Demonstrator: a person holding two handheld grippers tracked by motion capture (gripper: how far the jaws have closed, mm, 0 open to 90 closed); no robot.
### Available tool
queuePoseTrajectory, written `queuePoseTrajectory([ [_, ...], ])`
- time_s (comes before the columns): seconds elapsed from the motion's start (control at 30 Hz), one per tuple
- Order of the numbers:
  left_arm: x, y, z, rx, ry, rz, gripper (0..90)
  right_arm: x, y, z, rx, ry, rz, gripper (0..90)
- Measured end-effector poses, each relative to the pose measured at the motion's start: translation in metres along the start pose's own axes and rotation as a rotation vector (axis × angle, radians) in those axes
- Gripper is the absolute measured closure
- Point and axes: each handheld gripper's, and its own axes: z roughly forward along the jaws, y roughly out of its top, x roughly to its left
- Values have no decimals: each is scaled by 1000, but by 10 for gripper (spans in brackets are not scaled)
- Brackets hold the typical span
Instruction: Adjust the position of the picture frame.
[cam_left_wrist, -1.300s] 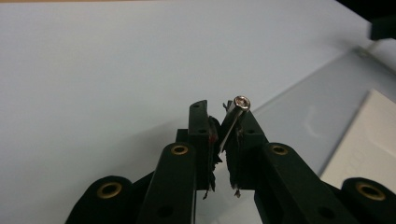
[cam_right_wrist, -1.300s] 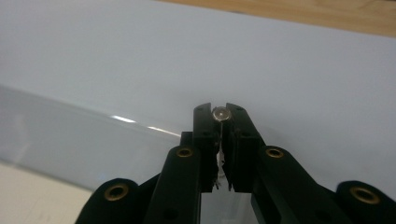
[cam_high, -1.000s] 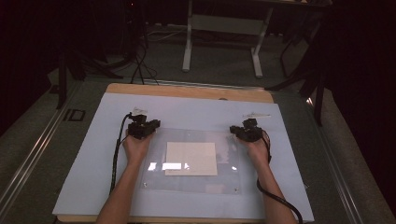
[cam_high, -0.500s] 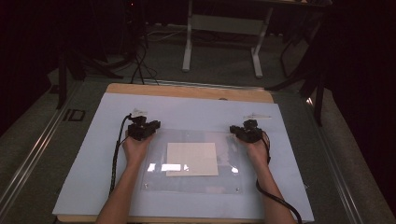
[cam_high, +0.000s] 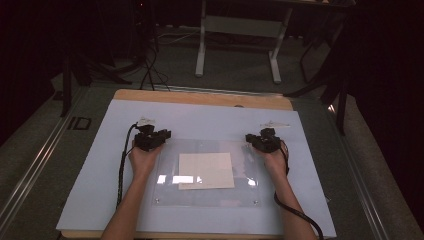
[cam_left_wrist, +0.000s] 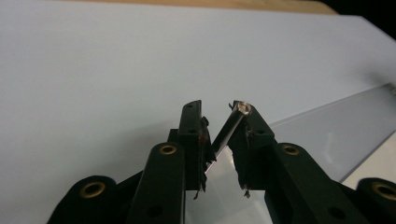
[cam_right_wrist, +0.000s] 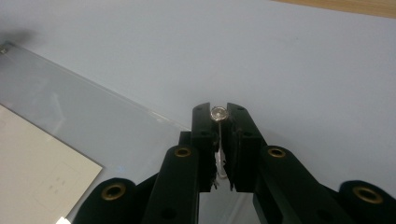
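From the high view, your left tool (cam_high: 151, 138) and right tool (cam_high: 263, 141) sit at the two far corners of a clear rectangular acrylic sheet (cam_high: 205, 192), which lies on a pale blue mat (cam_high: 90, 195) over the wooden desk (cam_high: 200, 97). A cream square paper (cam_high: 206, 170) lies under the sheet, at its centre.

In the left gripper view, your tool (cam_left_wrist: 217, 126) is partly spread, the sheet's corner with its small silver stud (cam_left_wrist: 243, 109) tilted between the jaws.

In the right gripper view, your tool (cam_right_wrist: 219, 122) is pressed onto the other corner stud (cam_right_wrist: 218, 113).

You seem to be gripping the sheet for lifting; next, close the left, then raise both evenly.
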Motion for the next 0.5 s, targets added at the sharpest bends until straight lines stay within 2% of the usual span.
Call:
queuePoseTrajectory([
  [0.17,0,1,-3,-3,-2,17,708,0,0,0,-2,-3,-1,827],
  [0.23,1,-1,-4,4,-16,12,674,-1,-2,-1,-12,8,2,819],
  [0.33,1,-2,-5,-7,-15,11,639,-2,-4,-2,-18,16,9,804],
  [0.4,3,-3,-8,-35,-27,-1,623,-2,-5,-5,-20,14,-2,789],
  [0.47,3,-3,-9,-41,-31,-2,617,-3,-6,-6,-23,13,-10,786],
  [0.5,2,-3,-11,-43,-27,18,613,-3,-7,-10,-30,9,-21,780],
])
